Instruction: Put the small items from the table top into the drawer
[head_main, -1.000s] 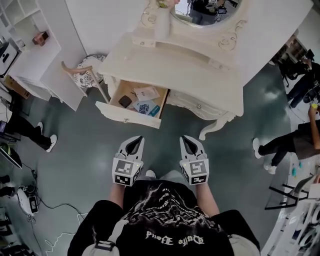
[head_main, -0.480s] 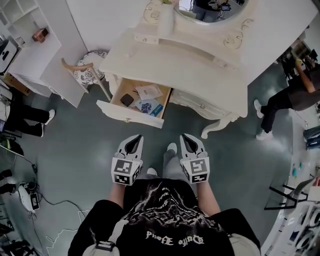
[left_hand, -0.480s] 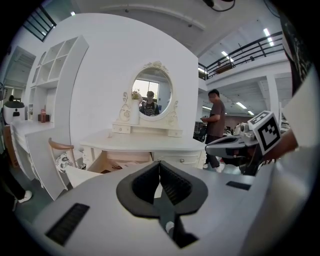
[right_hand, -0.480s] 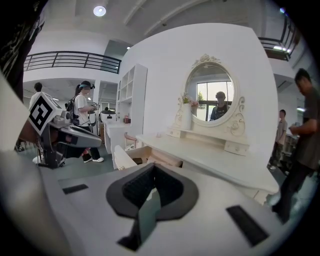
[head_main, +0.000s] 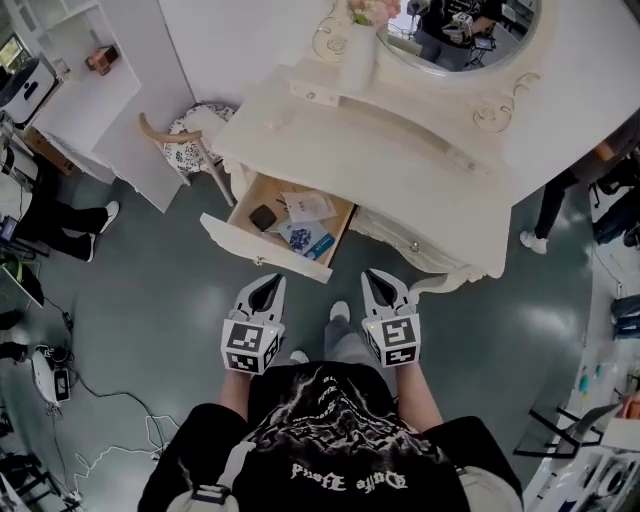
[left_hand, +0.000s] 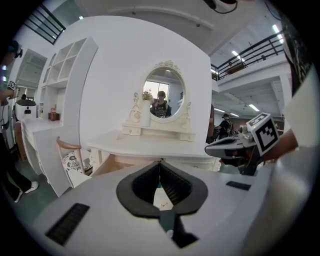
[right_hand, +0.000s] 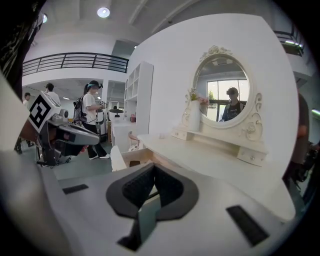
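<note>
The cream dressing table stands ahead of me with its left drawer pulled open. Inside lie a small black item, a white paper and a blue packet. The table top shows no loose small items. My left gripper and right gripper hang side by side over the floor, just short of the drawer front. Both are shut with nothing between the jaws. In the left gripper view the left gripper points at the table; the right gripper does too.
A vase of flowers and an oval mirror sit at the table's back. A wooden chair stands left of the drawer, beside white shelves. People stand at the left and right. Cables lie on the floor.
The table and open drawer have come nearer to me and lower in the head view. Both grippers have kept their place in front of my body, still shut.
</note>
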